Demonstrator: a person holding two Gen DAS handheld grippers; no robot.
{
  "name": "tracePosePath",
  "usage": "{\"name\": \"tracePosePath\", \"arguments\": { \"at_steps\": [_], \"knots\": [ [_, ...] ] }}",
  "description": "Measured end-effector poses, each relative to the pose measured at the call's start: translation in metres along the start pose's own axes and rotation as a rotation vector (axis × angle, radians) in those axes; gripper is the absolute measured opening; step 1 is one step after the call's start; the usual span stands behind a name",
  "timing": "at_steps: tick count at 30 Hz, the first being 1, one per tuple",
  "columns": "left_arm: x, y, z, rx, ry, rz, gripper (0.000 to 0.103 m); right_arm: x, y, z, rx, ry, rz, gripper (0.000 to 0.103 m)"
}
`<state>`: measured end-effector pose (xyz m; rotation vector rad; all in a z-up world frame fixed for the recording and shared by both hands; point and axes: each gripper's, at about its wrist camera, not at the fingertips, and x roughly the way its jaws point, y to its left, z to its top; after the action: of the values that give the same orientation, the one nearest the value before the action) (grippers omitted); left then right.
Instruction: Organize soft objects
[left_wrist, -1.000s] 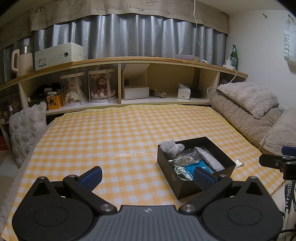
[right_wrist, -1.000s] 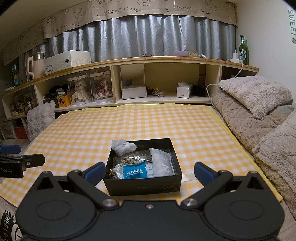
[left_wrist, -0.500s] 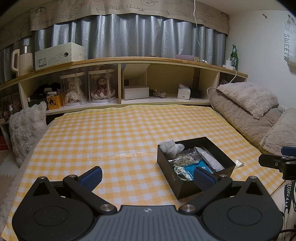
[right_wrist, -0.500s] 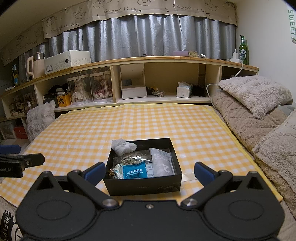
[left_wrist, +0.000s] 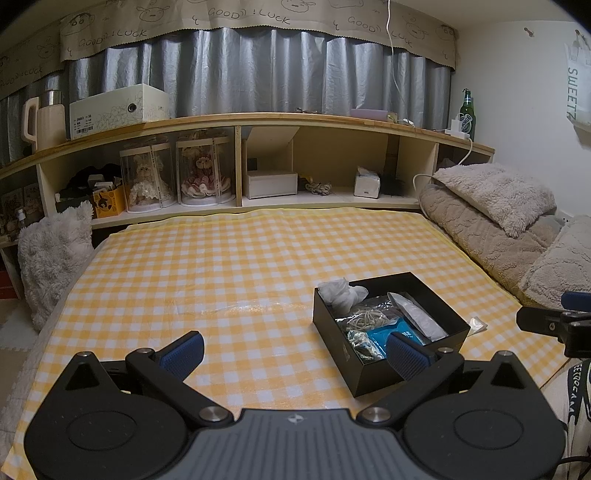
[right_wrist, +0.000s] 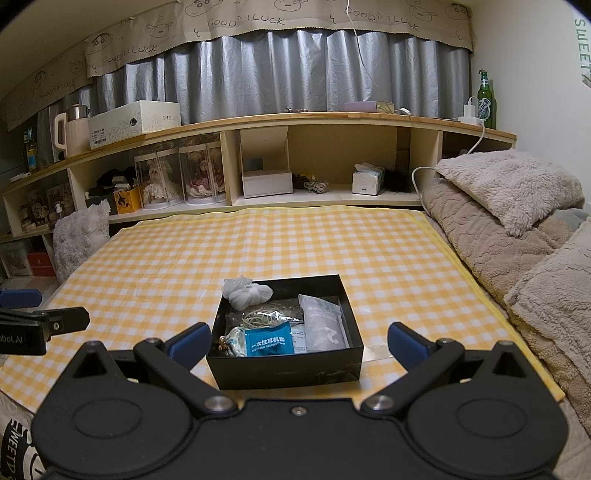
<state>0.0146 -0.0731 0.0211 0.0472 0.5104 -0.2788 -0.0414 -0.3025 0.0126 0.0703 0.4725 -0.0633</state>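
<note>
A yellow checked cloth (left_wrist: 229, 266) covers the bed, running ahead of both sets of jaws to the wooden shelf (right_wrist: 295, 122). On it sits the black box (right_wrist: 284, 371): squarely between the right gripper (right_wrist: 295, 341) jaws, which are spread wide and hold nothing, and just past the right-hand jaw of the left gripper (left_wrist: 293, 352), likewise wide open and empty. Only the right view shows the box's front wall and the blue packet (right_wrist: 269, 343) in full; the left view has it half hidden. A white cloth wad (left_wrist: 341, 293) lies in the box's far corner. Only the left view shows a small clear wrapper (left_wrist: 478, 325) beyond the box.
</note>
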Motion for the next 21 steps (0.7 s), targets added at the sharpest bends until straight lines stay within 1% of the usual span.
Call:
{"name": "tracePosePath", "arguments": {
  "at_steps": [21],
  "knots": [
    [-0.0002, -0.0007, -0.0023, -0.004, 0.002, -0.001, 0.103, -0.0001, 0.0001, -0.0007, 0.0, 0.0, 0.0, 0.103]
  ]
}}
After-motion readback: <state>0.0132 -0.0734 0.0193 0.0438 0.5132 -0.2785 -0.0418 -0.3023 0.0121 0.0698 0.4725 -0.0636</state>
